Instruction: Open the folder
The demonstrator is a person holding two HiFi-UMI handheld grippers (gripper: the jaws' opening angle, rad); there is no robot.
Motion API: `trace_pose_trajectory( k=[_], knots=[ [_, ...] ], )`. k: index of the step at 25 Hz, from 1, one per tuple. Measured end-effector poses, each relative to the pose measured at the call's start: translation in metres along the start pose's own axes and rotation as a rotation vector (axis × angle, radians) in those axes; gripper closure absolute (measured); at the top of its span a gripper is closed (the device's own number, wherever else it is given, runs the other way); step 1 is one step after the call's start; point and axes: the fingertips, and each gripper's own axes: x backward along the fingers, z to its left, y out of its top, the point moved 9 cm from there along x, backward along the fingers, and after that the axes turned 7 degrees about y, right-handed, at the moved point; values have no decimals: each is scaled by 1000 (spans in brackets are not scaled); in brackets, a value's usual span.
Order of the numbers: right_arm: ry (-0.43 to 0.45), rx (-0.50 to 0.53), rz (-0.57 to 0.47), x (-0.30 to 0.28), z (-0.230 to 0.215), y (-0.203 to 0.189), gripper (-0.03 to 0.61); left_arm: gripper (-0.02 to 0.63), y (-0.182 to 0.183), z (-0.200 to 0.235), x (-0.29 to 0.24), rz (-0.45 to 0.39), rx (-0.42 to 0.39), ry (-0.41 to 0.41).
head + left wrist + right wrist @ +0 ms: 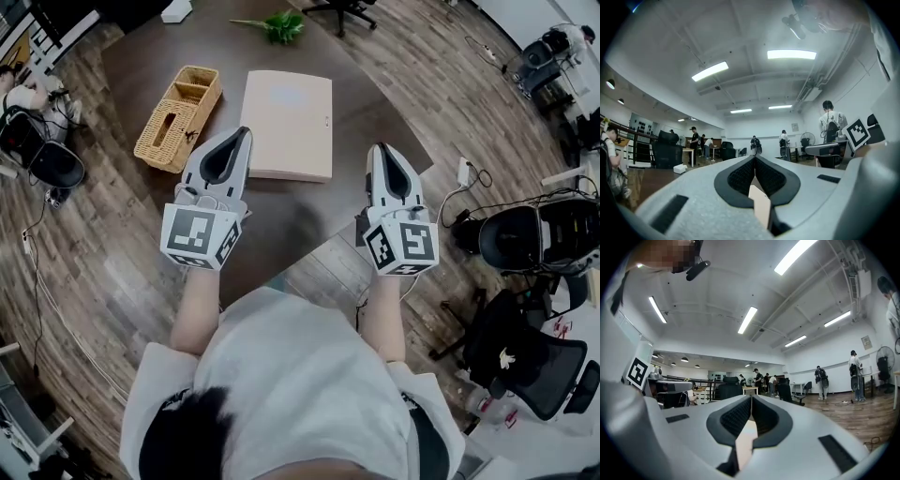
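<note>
The head camera is looking steeply down over the worktop's [370, 98] near edge, taking in the left tool [246, 132] and right tool [380, 148]. Each tool camera is sitting close behind its jaws, facing outward and up toward the ceiling [740, 33], each catching the other's marker cube [857, 133].

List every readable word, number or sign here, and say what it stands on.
No text can be read anywhere.
On the left gripper and right gripper: square marker patterns only, no letters.
On the folder: no legible print.
On the wall notice: too small to read.
</note>
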Motion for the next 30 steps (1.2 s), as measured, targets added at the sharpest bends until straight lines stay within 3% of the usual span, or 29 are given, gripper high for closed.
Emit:
trace_pose_trajectory(
  k=[15, 30],
  knots=[
    [3, -111, 242, -61, -14, -93, 565, 606, -91, 30, -43, 249, -40, -47],
    [17, -213, 540, -104, -37, -189, 565, 604, -152, 29, -66, 405, -140, -213]
  ],
)
